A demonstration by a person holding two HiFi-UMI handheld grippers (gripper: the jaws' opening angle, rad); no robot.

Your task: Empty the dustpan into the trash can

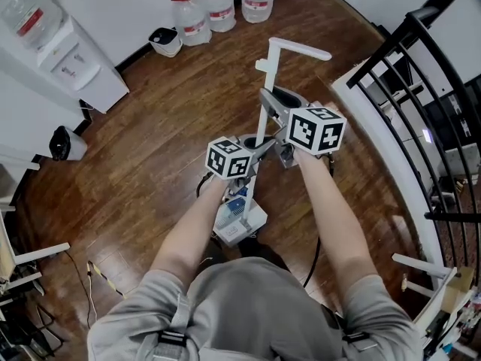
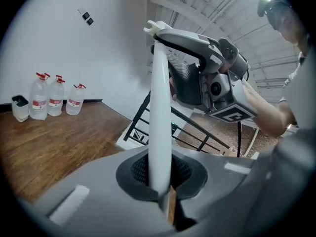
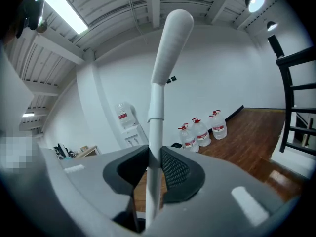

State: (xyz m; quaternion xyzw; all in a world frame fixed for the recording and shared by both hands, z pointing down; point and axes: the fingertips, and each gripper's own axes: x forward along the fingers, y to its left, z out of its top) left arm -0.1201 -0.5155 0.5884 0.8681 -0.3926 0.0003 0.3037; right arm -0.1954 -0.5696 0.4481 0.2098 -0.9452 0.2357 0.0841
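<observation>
Head view: black-lined bin (image 1: pixel 168 48) beside jugs (image 1: pixel 219 10)

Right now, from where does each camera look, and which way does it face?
Right gripper view: on the right gripper, looks along its fingers, shut on a white pole with a rounded grip.
Left gripper view: on the left gripper, looks along fingers shut on a slim white pole; the right gripper shows.
Head view: on the head, steeply down at brown wooden floor; both grippers, left forearm and right forearm show.
Shared: all show three clear red-capped water bottles.
</observation>
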